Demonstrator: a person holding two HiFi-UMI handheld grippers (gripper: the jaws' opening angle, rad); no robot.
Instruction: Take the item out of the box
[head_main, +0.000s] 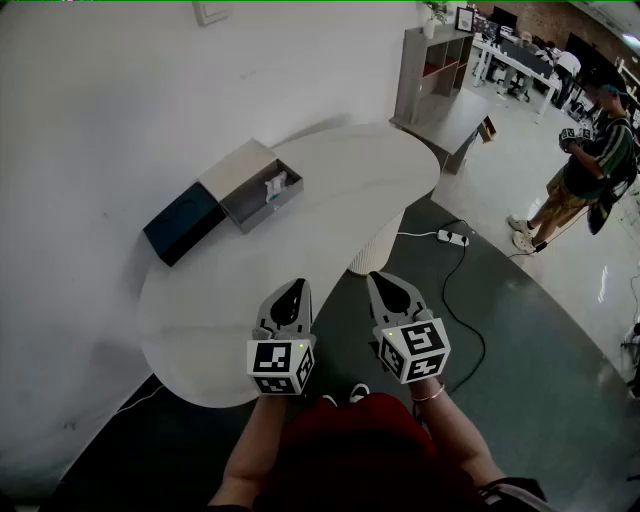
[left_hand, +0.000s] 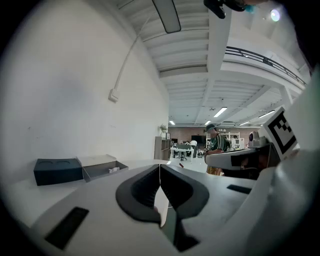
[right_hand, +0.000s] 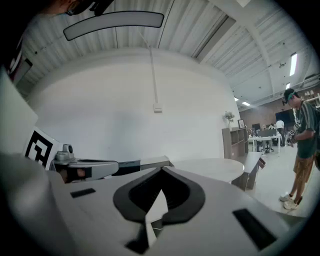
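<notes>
Opening step, the reach not yet begun: the left gripper (head_main: 297, 288) and right gripper (head_main: 386, 282) hang pinched shut and empty at the round white table's (head_main: 340, 170) near edge, the small white item (head_main: 275, 186) lies in the open grey box (head_main: 262, 211) well ahead, so next means reaching forward with jaws parting.

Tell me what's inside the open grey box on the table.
A small white item with a blue patch lies in the grey box. What it is cannot be made out from here, and the box floor under it is covered.
</notes>
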